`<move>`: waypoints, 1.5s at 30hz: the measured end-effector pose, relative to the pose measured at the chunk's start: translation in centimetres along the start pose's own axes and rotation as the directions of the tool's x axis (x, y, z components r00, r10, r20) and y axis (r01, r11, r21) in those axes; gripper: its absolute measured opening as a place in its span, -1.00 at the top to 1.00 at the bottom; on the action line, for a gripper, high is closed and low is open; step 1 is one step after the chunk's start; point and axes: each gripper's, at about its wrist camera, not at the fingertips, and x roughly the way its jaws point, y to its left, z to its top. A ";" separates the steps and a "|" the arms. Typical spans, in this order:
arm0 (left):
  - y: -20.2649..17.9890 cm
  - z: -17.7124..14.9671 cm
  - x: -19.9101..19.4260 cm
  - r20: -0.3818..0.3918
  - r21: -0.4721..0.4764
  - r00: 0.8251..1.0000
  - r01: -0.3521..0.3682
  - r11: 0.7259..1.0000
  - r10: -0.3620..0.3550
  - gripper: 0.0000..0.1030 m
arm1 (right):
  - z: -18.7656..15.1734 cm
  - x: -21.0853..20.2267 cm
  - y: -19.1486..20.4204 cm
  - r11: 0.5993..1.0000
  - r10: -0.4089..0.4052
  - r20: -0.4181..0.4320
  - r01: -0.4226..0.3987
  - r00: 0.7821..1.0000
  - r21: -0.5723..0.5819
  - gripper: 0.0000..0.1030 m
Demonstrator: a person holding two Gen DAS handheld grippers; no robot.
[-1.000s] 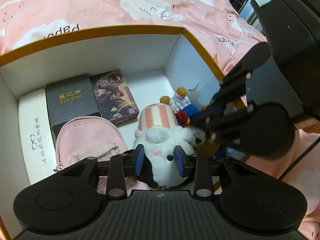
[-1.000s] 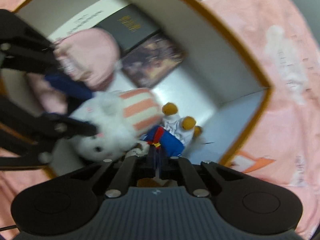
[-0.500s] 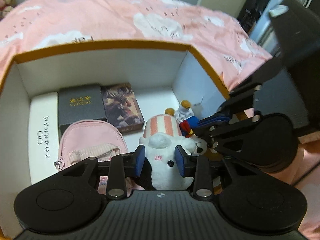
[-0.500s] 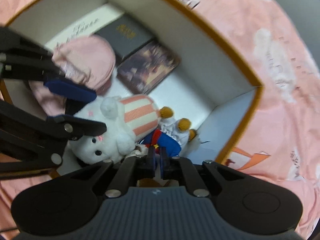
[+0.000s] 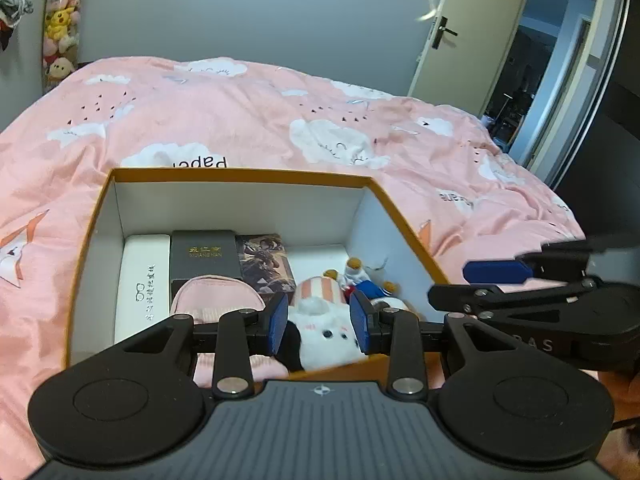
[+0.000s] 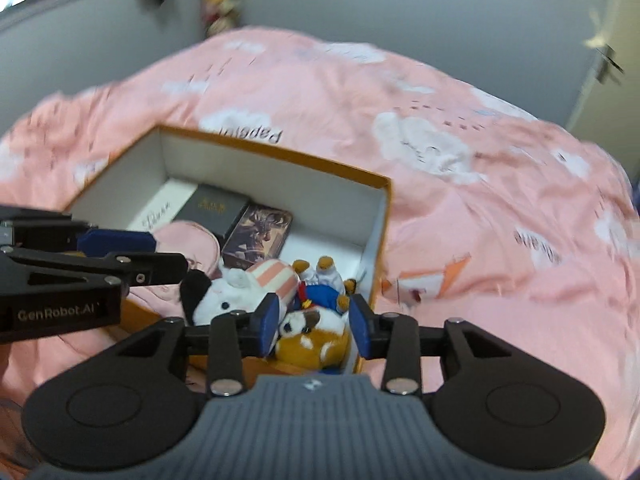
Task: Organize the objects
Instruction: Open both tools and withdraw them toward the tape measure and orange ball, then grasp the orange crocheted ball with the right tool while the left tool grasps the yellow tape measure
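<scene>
Both tongs above the box on the bed, nothing gripped.

Orange-rimmed box (image 5: 404, 216) sits on bed with pink cloud-print duvet (image 5: 240, 112). Grey walls, door (image 5: 448, 36) ajar far right, plush toys hung in far-left corner (image 5: 60, 24). In box: white case (image 5: 140, 280) left, black box (image 5: 202, 254), picture box (image 5: 264, 260), pink pouch (image 5: 212, 294), white plush (image 5: 320, 328) and fox plush (image 6: 316, 340) at near side. Left tongs (image 5: 319, 322) part-open, pads clear of the white plush. Right tongs (image 6: 313, 318) opening over the fox plush, pads not touching it.
</scene>
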 end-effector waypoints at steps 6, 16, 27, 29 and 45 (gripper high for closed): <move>-1.6 -1.6 -2.7 -0.012 0.048 0.998 0.054 0.997 -0.054 0.23 | -4.1 -3.0 0.2 0.992 -0.015 0.008 0.014 1.000 0.122 0.20; -2.0 -5.6 -3.6 -0.211 0.073 0.975 0.094 0.993 -0.077 0.26 | -11.6 -4.8 0.5 0.951 0.060 -0.124 -0.019 0.991 0.309 0.16; -0.8 -10.3 -3.0 -0.443 0.016 0.884 0.173 0.985 -0.149 0.29 | -15.1 -5.0 3.6 0.951 0.155 -0.290 -0.063 0.944 0.302 -0.29; -0.7 -10.9 -2.7 -0.470 0.015 0.869 0.184 0.983 -0.156 0.29 | -15.6 -4.9 3.9 0.954 0.153 -0.311 -0.057 0.938 0.296 -0.32; -1.4 -11.9 -0.9 -0.521 0.047 0.843 0.189 0.981 -0.137 0.29 | -15.5 -0.9 6.2 0.967 0.217 -0.351 -0.150 0.911 0.208 0.15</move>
